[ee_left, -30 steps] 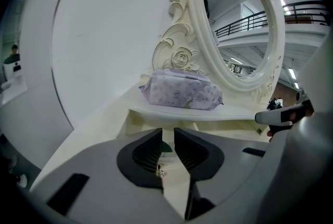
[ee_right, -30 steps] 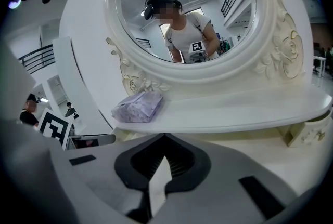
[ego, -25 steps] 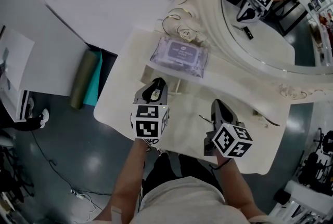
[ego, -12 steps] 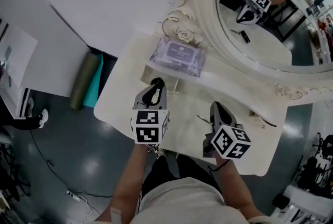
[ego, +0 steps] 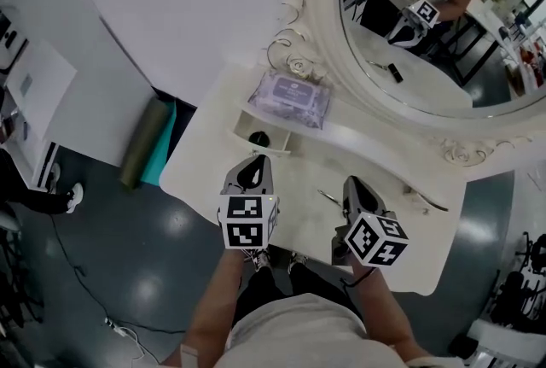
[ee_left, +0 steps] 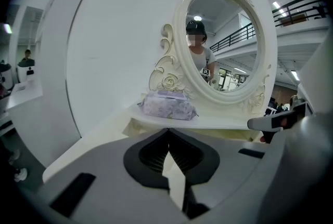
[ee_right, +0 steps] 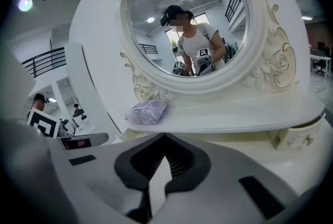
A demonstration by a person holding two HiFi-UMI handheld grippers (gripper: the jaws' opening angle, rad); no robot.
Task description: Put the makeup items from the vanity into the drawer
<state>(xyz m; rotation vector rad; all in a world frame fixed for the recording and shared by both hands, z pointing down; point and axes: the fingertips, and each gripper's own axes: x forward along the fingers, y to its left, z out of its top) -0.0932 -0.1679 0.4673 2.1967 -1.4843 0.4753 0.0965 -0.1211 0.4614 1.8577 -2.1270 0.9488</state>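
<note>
Two grippers held over a cream table in front of a large oval mirror with a carved frame. Toward the mirror's left edge, left gripper, fingers just closed and pressed together, nothing between them. Nearer the mirror's middle, right gripper, fingers likewise pressed together at the tips and empty. Small drawer pulled open below the raised shelf at the mirror's foot, at its left end; one dark round item inside, too small to name. Purple soft pack lying flat on the shelf, right against the mirror's frame at its lower left. Thin dark stick lying on the table out from the mirror's middle, close to the right gripper's tips but not touched. Second thin stick on the table toward the mirror's right end, well apart from both grippers. Reflected in the mirror, a person in a pale shirt with both grippers.
</note>
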